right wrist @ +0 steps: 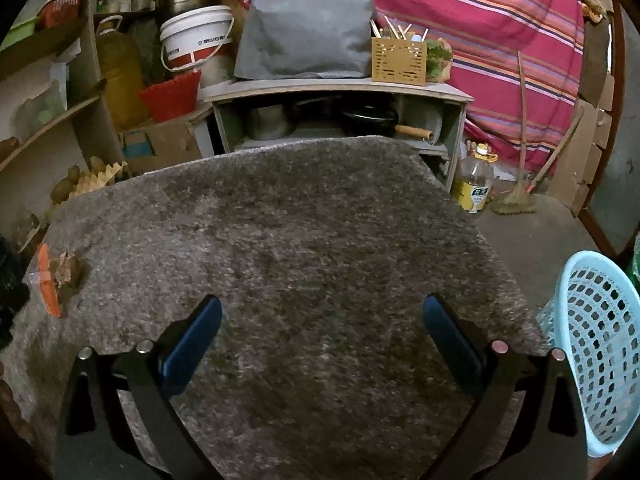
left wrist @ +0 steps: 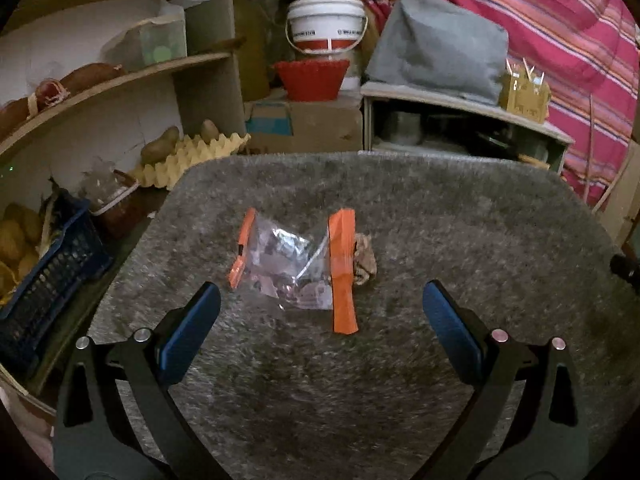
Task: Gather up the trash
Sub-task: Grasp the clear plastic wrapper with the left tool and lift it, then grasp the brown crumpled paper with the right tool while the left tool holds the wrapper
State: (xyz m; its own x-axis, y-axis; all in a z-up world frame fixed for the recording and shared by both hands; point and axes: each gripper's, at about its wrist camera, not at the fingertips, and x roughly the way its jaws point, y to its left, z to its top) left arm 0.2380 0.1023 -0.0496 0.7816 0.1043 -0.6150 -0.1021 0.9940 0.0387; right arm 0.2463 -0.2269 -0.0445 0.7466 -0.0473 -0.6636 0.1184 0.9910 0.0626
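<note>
Left tongs (left wrist: 320, 312): blue pads spread wide, nothing between them, held low over a grey shaggy rug (left wrist: 460, 216).

Right tongs (right wrist: 322, 326): likewise wide open and empty, over a bare stretch of the same rug.

Trash, item one: clear plastic wrapper (left wrist: 290, 262) with two orange strips, lying flat on the rug just ahead of the left tongs, apart from both pads. In the right view it sits at the rug's far left edge.

Trash, item two: crumpled brown scrap (left wrist: 365, 258), touching the wrapper's right orange strip.

Basket (right wrist: 596, 352): pale blue, perforated plastic, off the rug's right edge, beside the right tongs.

Left of the rug: dark blue crate (left wrist: 48, 280) holding potatoes; egg tray (left wrist: 192, 156) with two potatoes on it; curved wooden shelves (left wrist: 120, 84).

Behind the rug: cardboard box (left wrist: 308, 124) carrying a red bowl (left wrist: 311, 78), white bucket (left wrist: 326, 26) above it; low cabinet (right wrist: 340, 88) with pans inside, a grey covered bundle (right wrist: 304, 28) and a utensil holder (right wrist: 398, 58) on top.

Backdrop: red striped cloth (right wrist: 500, 20). Oil bottle (right wrist: 476, 182) and broom (right wrist: 516, 196) on the floor to the right.
</note>
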